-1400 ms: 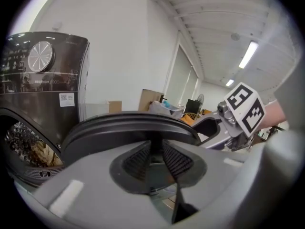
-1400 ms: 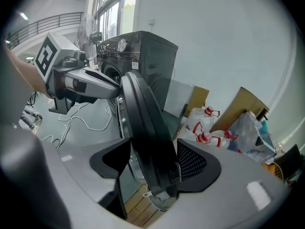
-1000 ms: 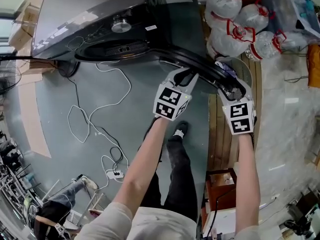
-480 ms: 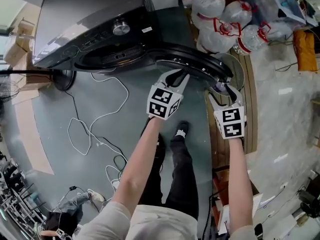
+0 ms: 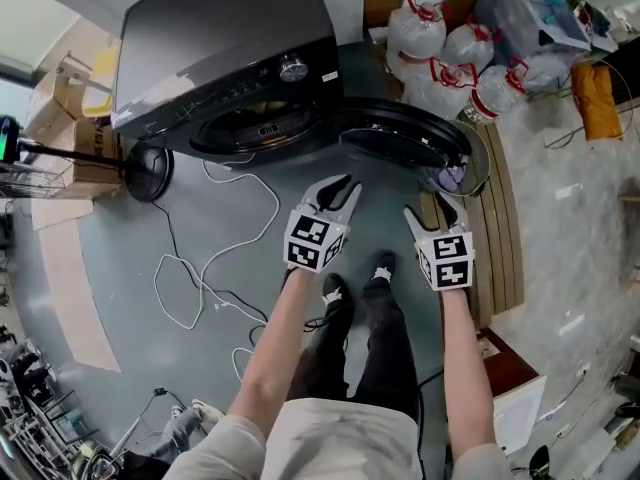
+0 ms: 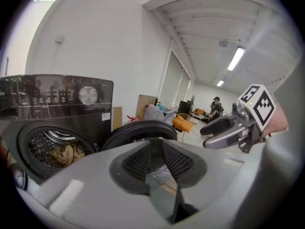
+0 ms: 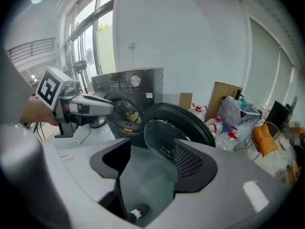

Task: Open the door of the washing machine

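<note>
At frame centre, left gripper (image 5: 338,190) and right gripper (image 5: 428,213) hang half-open and empty just below the open washing machine door (image 5: 400,136).

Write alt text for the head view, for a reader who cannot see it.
Seen from above, a dark washing machine stands with its round door open to the right. A person holds the left gripper and the right gripper, both open and empty, clear of the door.
</note>
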A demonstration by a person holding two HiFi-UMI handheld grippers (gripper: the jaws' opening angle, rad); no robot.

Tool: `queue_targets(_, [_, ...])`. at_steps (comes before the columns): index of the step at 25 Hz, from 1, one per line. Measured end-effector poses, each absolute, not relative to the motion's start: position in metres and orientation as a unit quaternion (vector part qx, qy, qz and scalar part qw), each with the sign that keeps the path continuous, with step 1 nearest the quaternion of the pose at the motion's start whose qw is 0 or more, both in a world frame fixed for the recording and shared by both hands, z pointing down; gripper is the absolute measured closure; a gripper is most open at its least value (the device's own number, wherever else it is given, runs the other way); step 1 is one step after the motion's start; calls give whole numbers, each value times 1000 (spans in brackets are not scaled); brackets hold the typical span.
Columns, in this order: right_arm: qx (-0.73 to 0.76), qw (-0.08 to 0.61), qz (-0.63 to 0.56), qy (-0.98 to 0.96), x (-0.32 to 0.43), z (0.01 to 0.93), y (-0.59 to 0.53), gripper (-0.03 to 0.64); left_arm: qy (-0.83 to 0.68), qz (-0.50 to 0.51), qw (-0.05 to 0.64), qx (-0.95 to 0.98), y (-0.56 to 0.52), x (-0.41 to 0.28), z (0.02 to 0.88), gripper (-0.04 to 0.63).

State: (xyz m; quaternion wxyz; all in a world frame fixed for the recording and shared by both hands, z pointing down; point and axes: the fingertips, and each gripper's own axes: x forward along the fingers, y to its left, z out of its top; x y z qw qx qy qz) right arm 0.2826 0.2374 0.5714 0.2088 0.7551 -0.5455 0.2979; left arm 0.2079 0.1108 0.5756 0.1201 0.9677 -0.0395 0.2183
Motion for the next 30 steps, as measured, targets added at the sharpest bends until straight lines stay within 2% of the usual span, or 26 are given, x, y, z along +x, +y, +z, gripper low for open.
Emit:
queue_targets(9, [750,153,329,-552,146,539,241,342,-125,197,151,961,99,50,508,457])
queue_targets(15, [736,163,307,-581,91,497,231,342,-174,176,173,953,104,-15,464,458])
queue_targets(19, [731,172,271,-602,60,467,220,343,-213,147,191,947,97,-47,436,459])
queue_targets(22, [730,162,262,-610,33,465,222,344,-209,155,175,950,103,-66,432,459])
queue_targets(30, [730,159,251,-616,33,462,210,344,-217,167,159,949,94,-77,433,459])
